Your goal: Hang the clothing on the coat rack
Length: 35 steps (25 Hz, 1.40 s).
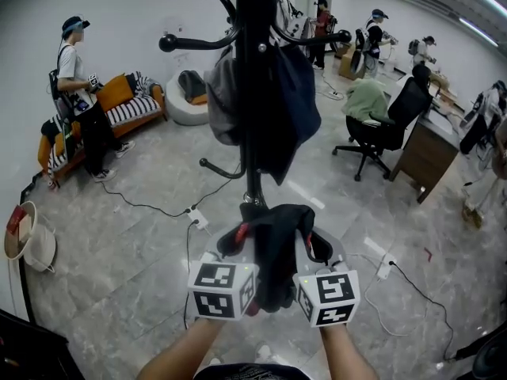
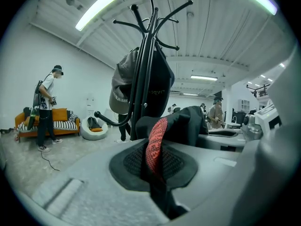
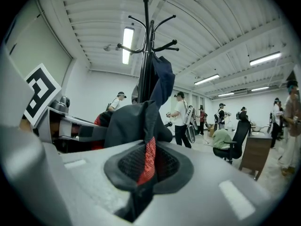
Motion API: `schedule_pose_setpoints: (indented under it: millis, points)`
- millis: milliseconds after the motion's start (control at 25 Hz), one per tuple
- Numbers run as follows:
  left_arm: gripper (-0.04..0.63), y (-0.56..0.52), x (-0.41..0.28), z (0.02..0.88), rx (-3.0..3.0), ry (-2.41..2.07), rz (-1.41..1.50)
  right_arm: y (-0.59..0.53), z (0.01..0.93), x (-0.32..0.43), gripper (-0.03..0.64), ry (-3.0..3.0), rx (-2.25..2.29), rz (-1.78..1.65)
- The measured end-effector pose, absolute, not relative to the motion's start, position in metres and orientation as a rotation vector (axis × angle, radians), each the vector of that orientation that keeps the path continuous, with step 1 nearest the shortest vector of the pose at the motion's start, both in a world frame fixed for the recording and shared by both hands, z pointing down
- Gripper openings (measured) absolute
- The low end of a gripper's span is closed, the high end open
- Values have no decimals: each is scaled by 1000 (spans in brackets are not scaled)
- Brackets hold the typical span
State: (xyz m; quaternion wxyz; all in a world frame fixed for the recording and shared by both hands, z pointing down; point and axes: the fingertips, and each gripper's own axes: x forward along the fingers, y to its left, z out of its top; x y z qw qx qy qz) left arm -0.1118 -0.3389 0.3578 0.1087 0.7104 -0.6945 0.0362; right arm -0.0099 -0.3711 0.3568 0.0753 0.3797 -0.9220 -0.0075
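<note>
A black garment with red trim (image 1: 274, 248) hangs between both grippers, low in front of the coat rack (image 1: 255, 85). My left gripper (image 1: 235, 241) is shut on its left part, my right gripper (image 1: 318, 248) on its right part. In the left gripper view the red band (image 2: 155, 142) runs through the shut gripper (image 2: 153, 163), with the rack (image 2: 145, 74) behind. The right gripper (image 3: 147, 167) pinches the same cloth (image 3: 134, 124) below the rack (image 3: 146, 51). A grey garment (image 1: 223, 101) and a dark navy one (image 1: 294, 105) hang on the rack.
A curved hook (image 1: 198, 42) sticks out left of the pole. Cables and power strips (image 1: 197, 219) lie on the floor near the base. A person (image 1: 79, 93) stands by an orange sofa (image 1: 119, 105). An office chair (image 1: 380, 129) and desk (image 1: 428, 153) stand at right.
</note>
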Motion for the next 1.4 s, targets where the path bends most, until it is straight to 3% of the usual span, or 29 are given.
schedule_pose_setpoints:
  millis: [1400]
  points:
    - [21,-382,-117,392,2065,-2003,150,-414,392,-37,25,-2744,1064,30]
